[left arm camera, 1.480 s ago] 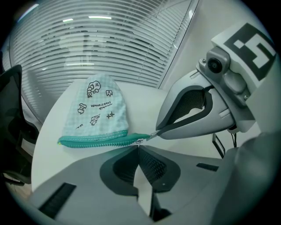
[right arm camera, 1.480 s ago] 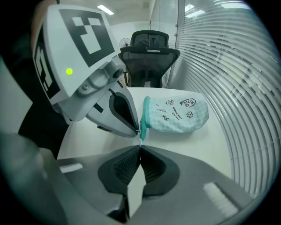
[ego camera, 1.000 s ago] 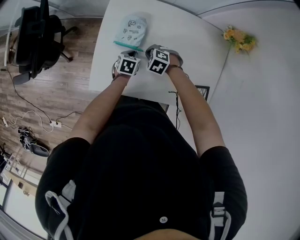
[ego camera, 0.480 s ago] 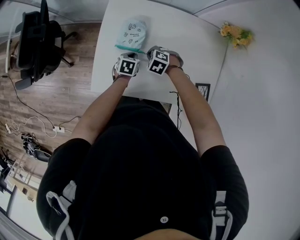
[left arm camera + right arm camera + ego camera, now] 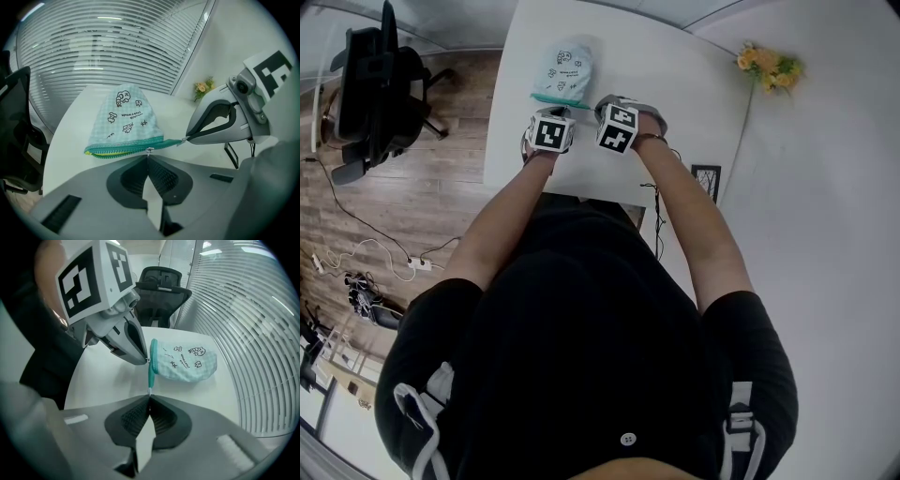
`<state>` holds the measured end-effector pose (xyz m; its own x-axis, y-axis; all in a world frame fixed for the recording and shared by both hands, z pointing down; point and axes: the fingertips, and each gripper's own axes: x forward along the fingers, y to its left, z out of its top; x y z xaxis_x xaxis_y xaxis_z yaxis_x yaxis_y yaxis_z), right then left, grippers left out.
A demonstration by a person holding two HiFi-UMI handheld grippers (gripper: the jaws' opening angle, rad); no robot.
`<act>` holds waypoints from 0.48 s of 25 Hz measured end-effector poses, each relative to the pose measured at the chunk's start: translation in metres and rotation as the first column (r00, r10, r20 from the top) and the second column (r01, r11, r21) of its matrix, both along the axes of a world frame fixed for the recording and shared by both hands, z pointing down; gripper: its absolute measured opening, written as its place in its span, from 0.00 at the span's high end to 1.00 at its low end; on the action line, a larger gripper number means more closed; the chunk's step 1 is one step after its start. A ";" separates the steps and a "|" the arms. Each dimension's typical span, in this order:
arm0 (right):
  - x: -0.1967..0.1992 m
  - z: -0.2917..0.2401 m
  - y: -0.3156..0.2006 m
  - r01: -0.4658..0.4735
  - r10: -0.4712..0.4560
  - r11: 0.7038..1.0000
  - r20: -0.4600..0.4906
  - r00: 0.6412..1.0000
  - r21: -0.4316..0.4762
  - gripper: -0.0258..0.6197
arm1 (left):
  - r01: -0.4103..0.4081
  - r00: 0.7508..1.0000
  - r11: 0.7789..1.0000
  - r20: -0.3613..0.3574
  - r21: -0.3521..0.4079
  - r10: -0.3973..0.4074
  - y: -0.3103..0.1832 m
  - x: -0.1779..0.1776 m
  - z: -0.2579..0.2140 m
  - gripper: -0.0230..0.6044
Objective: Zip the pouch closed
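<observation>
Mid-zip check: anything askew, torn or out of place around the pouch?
Nothing stands out. The pouch lies on the table, no tear visible. Its zipper gapes only left of the pull in the left gripper view, yellow lining showing. The left gripper pinches the pull, the right gripper the zipper's end tab.

I see the pouch [image 5: 126,122] in pale mint check with small black doodles, its zip [image 5: 140,146] teal (a sliver of yellow shows at the open end). The table [image 5: 675,84] is white, the floor [image 5: 403,216] brown wood grain, the chair [image 5: 380,84] black, the flowers [image 5: 766,67] yellow-orange. The left gripper [image 5: 149,154] and right gripper [image 5: 149,397] are grey, and the cube [image 5: 93,275] on each shows black squares on white.
</observation>
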<state>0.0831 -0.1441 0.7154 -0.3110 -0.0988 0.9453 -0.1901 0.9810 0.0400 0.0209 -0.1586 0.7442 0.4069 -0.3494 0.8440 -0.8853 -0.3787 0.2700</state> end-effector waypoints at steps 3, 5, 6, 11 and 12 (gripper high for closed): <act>0.002 0.001 0.002 -0.006 0.006 1.000 -0.006 1.000 -0.001 0.94 | -0.005 1.000 1.000 -0.003 -0.016 0.005 0.005 0.002 -0.004 0.95; 0.003 0.002 0.002 -0.008 0.008 1.000 -0.012 1.000 -0.001 0.94 | -0.007 1.000 1.000 0.004 -0.014 0.007 0.007 0.002 -0.002 0.95; 0.005 0.002 0.003 -0.008 0.008 1.000 -0.017 1.000 0.000 0.94 | -0.006 1.000 1.000 0.006 -0.011 0.006 0.007 0.001 -0.003 0.95; 0.016 0.004 0.004 -0.035 0.035 0.999 -0.024 0.999 -0.010 0.94 | 0.001 1.000 1.000 0.013 0.005 -0.001 0.005 -0.007 -0.003 0.95; 0.017 0.004 0.004 -0.040 0.039 0.999 -0.023 0.999 -0.010 0.94 | 0.001 1.000 1.000 0.014 0.006 -0.001 0.005 -0.007 -0.003 0.95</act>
<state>0.1005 -0.1401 0.7196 -0.2850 -0.1005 0.9532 -0.2277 0.9731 0.0345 0.0137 -0.1538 0.7412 0.3943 -0.3554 0.8475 -0.8896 -0.3791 0.2549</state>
